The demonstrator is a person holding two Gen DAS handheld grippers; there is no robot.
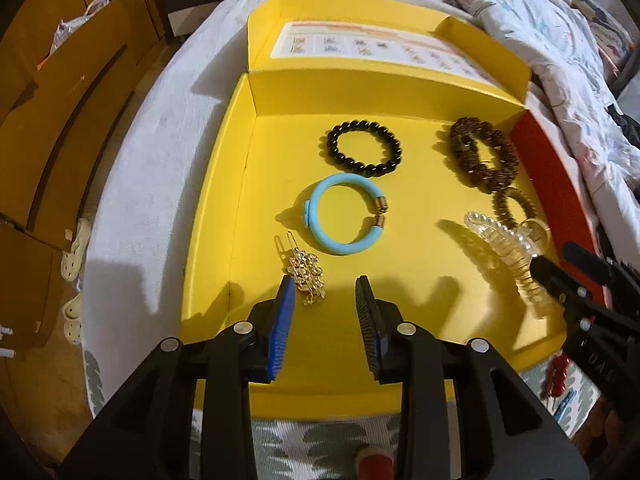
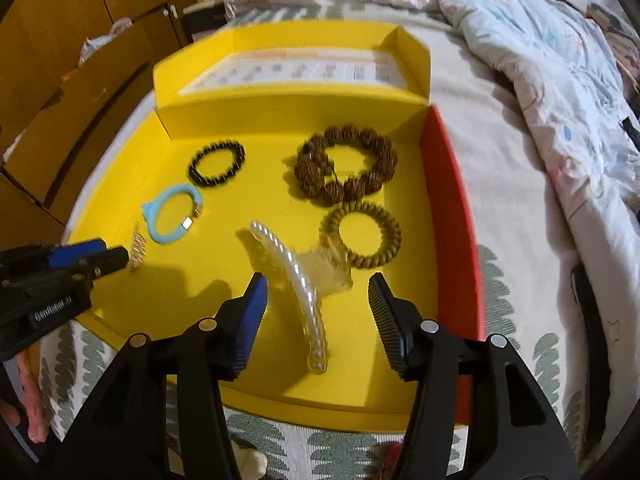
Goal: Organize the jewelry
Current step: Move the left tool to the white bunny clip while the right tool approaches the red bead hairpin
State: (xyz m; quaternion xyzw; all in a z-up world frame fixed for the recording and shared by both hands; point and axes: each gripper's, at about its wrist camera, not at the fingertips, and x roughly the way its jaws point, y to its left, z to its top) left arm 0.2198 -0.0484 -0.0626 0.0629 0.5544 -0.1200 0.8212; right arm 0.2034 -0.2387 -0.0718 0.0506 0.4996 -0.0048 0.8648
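Note:
A yellow box [image 1: 224, 216] lies open on the bed and holds the jewelry. In the left wrist view it holds a black bead bracelet [image 1: 363, 148], a blue bangle [image 1: 344, 219], a gold hair clip [image 1: 307, 276], a large brown bead bracelet [image 1: 484, 154], a small olive bead bracelet [image 1: 514, 204] and a clear pearl claw clip [image 1: 508, 254]. My left gripper [image 1: 326, 294] is open and empty just above the gold clip. My right gripper [image 2: 318, 292] is open around the clear claw clip [image 2: 298, 280], not touching it.
The box [image 2: 132, 148] has a raised yellow lid at the back and a red right wall [image 2: 452, 208]. A crumpled quilt [image 2: 540, 60] lies to the right. Wooden cabinets [image 1: 60, 128] and slippers [image 1: 74, 256] are at the left, beyond the bed edge.

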